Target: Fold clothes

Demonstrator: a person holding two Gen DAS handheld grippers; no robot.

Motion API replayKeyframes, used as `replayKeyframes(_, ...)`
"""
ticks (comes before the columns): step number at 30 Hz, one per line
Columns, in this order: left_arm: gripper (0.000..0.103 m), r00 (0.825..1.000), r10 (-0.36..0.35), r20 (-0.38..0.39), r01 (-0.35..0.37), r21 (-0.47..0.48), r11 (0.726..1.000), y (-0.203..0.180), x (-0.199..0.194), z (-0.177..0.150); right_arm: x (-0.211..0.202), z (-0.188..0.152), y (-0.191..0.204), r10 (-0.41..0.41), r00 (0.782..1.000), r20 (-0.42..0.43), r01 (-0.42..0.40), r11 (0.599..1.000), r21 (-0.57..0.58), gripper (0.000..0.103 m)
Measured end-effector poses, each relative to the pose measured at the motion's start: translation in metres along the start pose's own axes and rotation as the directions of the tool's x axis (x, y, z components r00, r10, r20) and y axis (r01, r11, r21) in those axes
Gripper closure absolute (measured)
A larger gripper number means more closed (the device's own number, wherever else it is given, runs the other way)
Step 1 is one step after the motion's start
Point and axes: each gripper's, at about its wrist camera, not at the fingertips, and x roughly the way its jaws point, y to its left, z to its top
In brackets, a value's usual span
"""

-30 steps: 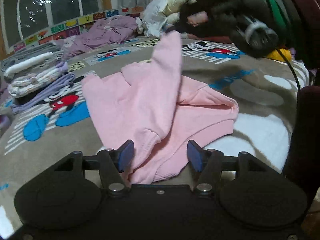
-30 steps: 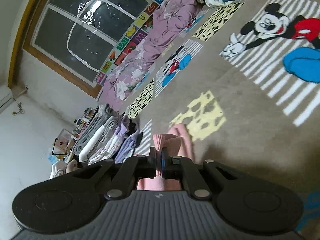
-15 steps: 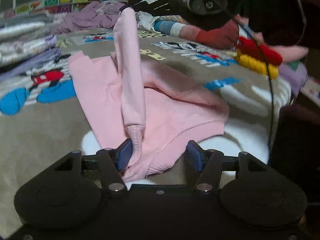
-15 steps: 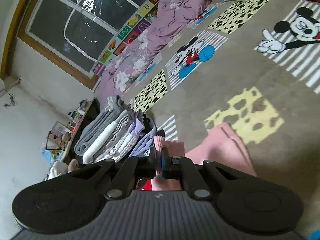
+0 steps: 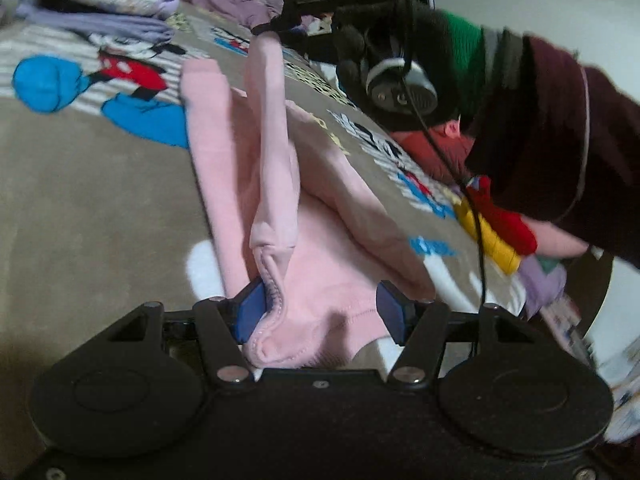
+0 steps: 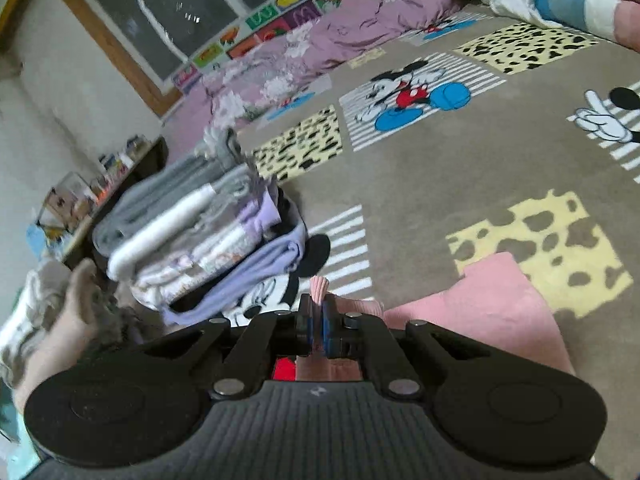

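A dark window in a wooden frame sits in a pale wall; beneath it, a cartoon-mouse blanket covers the bed, beside a cluttered low shelf.

You are working in a home, in a bedroom by the look of it. The surface in front of you is a bed covered with a brown blanket printed with cartoon mice, striped panels and yellow spotted patches. A stack of folded clothes sits at its edge, and a rumpled purple floral quilt lies along the far side under a dark window with a wooden frame (a strip of bright alphabet tiles runs below the sill). Beside the bed you can see a low shelf cluttered with small household items, blurred. More loose garments are heaped at the bed's other side.
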Motion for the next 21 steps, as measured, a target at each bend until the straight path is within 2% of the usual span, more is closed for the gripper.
replayKeyframes(3,0.042,1.000,-0.019,0.018,0.020,-0.067,0.998,0.008,-0.004,0.001,0.015,0.000,-0.003,0.020,0.999,-0.037,-0.019,1.000,0.022,0.090)
replayKeyframes(5,0.042,0.999,-0.027,0.026,0.030,-0.104,0.994,0.012,-0.006,0.002,0.013,0.004,-0.005,0.044,0.999,-0.009,-0.044,0.999,0.002,0.072)
replayKeyframes(8,0.041,0.998,-0.044,0.036,0.049,-0.157,0.986,0.017,-0.009,0.001,0.002,0.011,-0.015,0.084,0.996,0.036,-0.084,0.996,-0.010,0.059)
replayKeyframes(11,0.040,0.998,-0.050,0.040,0.056,-0.173,0.983,0.017,-0.010,0.000,0.000,0.015,-0.030,0.083,0.996,0.021,-0.083,0.996,-0.017,0.058)
replayKeyframes(14,0.038,0.998,-0.052,0.041,0.058,-0.168,0.984,0.014,-0.012,-0.002,0.007,0.008,-0.044,0.077,0.996,-0.035,-0.079,0.996,-0.035,0.057)
replayKeyframes(18,0.038,0.998,-0.054,0.041,0.059,-0.156,0.986,0.013,-0.013,-0.003,0.024,-0.005,-0.041,0.086,0.990,-0.114,-0.098,0.990,-0.104,0.057)
replayKeyframes(21,0.039,0.998,-0.053,0.032,0.057,-0.128,0.990,0.009,-0.012,-0.004,0.032,-0.014,-0.044,0.102,0.983,-0.152,-0.117,0.989,-0.093,0.059)
